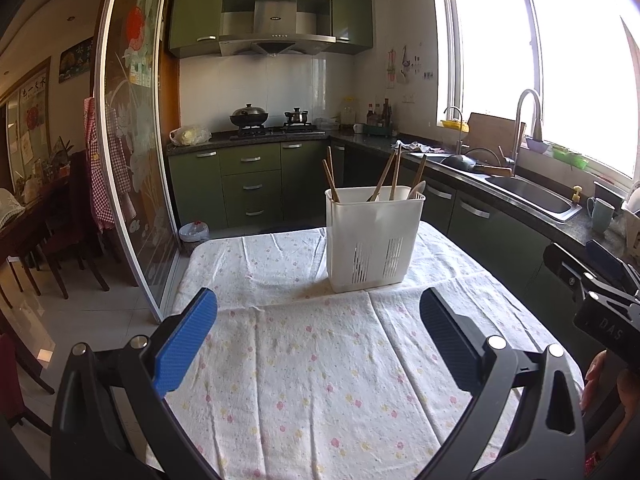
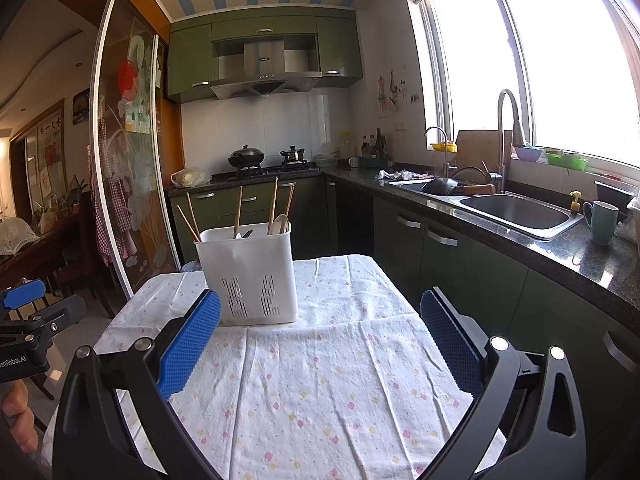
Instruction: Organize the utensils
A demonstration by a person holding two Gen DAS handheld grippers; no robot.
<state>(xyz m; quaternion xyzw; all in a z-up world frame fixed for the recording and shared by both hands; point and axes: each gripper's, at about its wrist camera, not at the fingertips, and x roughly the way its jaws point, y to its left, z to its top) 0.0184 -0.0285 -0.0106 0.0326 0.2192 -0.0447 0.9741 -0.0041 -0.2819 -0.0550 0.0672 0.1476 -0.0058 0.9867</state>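
Both pairs of fingers sit nearest the cameras, spread wide with nothing between them: the left gripper (image 1: pixel 318 336) hangs over the near part of the bench, and the right gripper (image 2: pixel 320 336) does the same, a little toward the right edge. Neither touches anything.

Under them the cloth (image 1: pixel 320 380) covers the bench (image 2: pixel 140 304), and no loose utensil shows on it in either view.

Toward the far edge, near the middle, stands the white holder (image 1: pixel 374 240), upright on the cloth. Several chopsticks (image 1: pixel 394 176) lean out of it at different angles, two of them apart at its left corner (image 1: pixel 330 178), and a pale spoon (image 2: pixel 279 222) pokes up at the right side. A dark handle or two seems to sit lower inside, though that is too small to be sure of.

By the look of it the work is at or close to its end: everything seen is already in the holder and both grippers are free. What may be left is only tidying, such as gathering the stray chopsticks with the rest, if sorting by compartment is wanted; the dividers inside cannot be seen.
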